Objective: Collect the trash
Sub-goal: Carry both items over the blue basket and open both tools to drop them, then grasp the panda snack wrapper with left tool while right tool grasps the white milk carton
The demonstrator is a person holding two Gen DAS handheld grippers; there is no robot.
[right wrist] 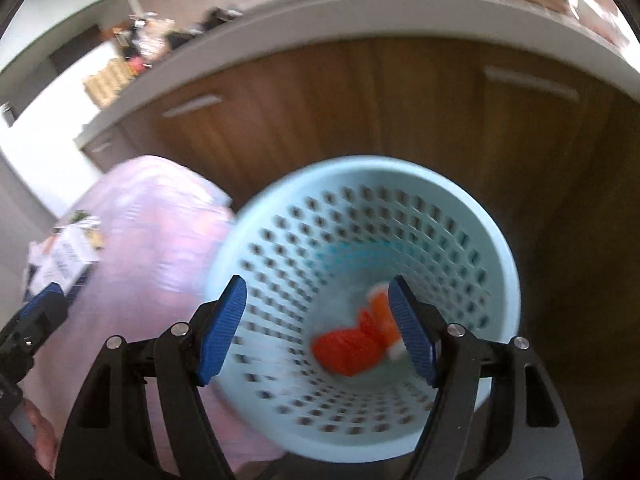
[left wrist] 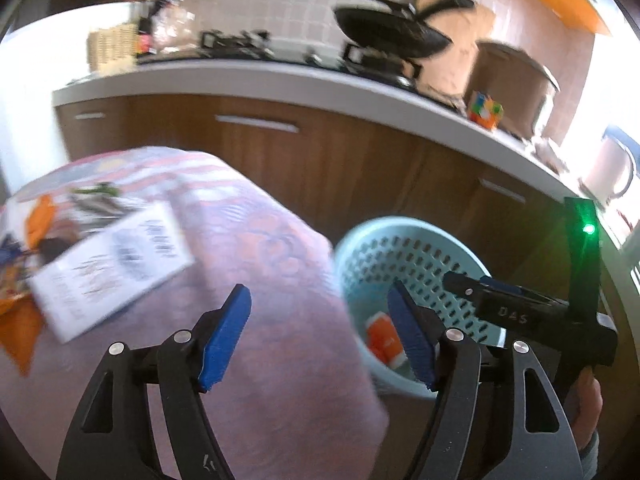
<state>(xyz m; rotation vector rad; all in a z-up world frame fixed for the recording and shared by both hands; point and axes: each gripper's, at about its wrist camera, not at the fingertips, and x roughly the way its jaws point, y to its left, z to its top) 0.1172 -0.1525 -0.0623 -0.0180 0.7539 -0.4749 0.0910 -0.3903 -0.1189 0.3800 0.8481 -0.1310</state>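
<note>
Left wrist view, left to right: a table under a pink patterned cloth (left wrist: 256, 264) carries, near its left edge, orange wrappers (left wrist: 24, 320) and a white printed box (left wrist: 112, 272) lying tilted. The left gripper (left wrist: 324, 340) hangs over the cloth's right edge, jaws released, nothing between the blue pads. Just beside the table stands a pale blue perforated basket (left wrist: 420, 264) with an orange-and-white scrap (left wrist: 382, 338) at its bottom. The right gripper (left wrist: 492, 296) shows side-on over the basket rim, a green light lit on its body. Behind runs a white counter (left wrist: 280, 80) on brown cabinets, with a black pan (left wrist: 392, 32) and a colourful cube (left wrist: 486, 110) near its right end.

Right wrist view: looks straight into the basket (right wrist: 360, 220); only here do 2 pieces show, a crumpled orange-red piece (right wrist: 344, 350) touching the orange-and-white scrap (right wrist: 384, 316). The right gripper (right wrist: 318, 332) is released, empty. The left gripper (right wrist: 40, 308) shows at the lower left. The pan is cut off.
</note>
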